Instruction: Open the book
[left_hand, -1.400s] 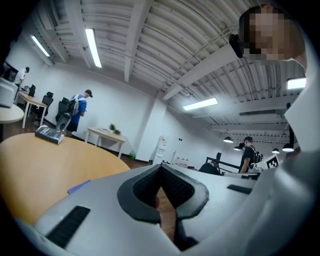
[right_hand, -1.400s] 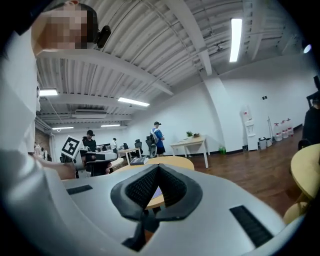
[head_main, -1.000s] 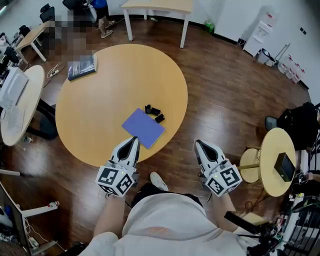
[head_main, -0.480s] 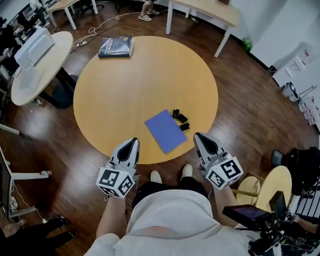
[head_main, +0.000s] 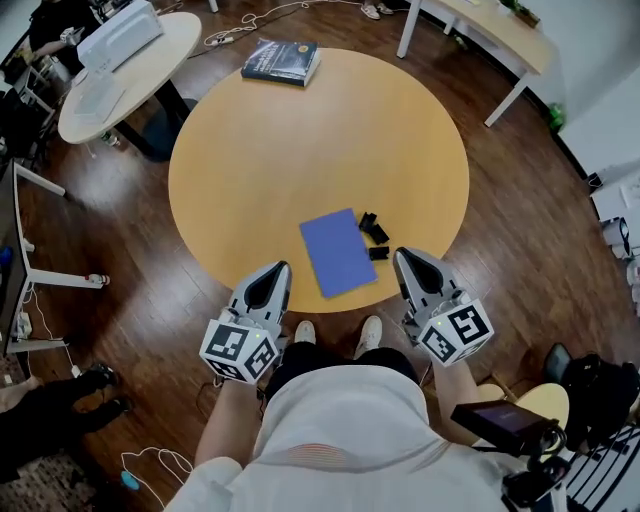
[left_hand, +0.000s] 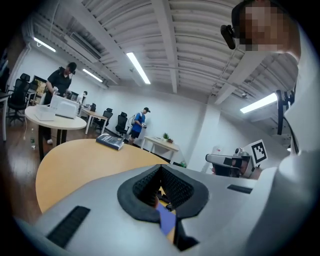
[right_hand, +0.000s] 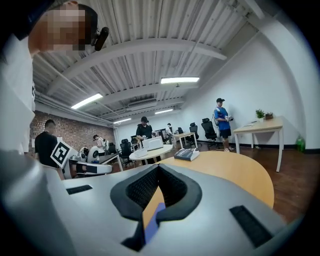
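A closed blue book (head_main: 338, 252) lies flat near the front edge of the round wooden table (head_main: 260, 150). My left gripper (head_main: 275, 272) hangs shut just off the table's edge, left of the book and apart from it. To the book's right, my right gripper (head_main: 405, 258) is also shut and holds nothing. In the left gripper view, a strip of the blue book (left_hand: 166, 220) shows through the slit under the closed left gripper (left_hand: 161, 169). The right gripper view shows the same blue book (right_hand: 151, 227) below the closed right gripper (right_hand: 158, 167).
Small black pieces (head_main: 373, 235) lie right next to the blue book's far right corner. A dark thick book (head_main: 282, 60) rests at the table's far edge. A side table (head_main: 95, 100) carries a white device (head_main: 118, 32) at the left. People stand in the room behind.
The table and blue book have come closer and more central in view. Both grippers, still shut, now flank the book's near end instead of hanging short of the table.
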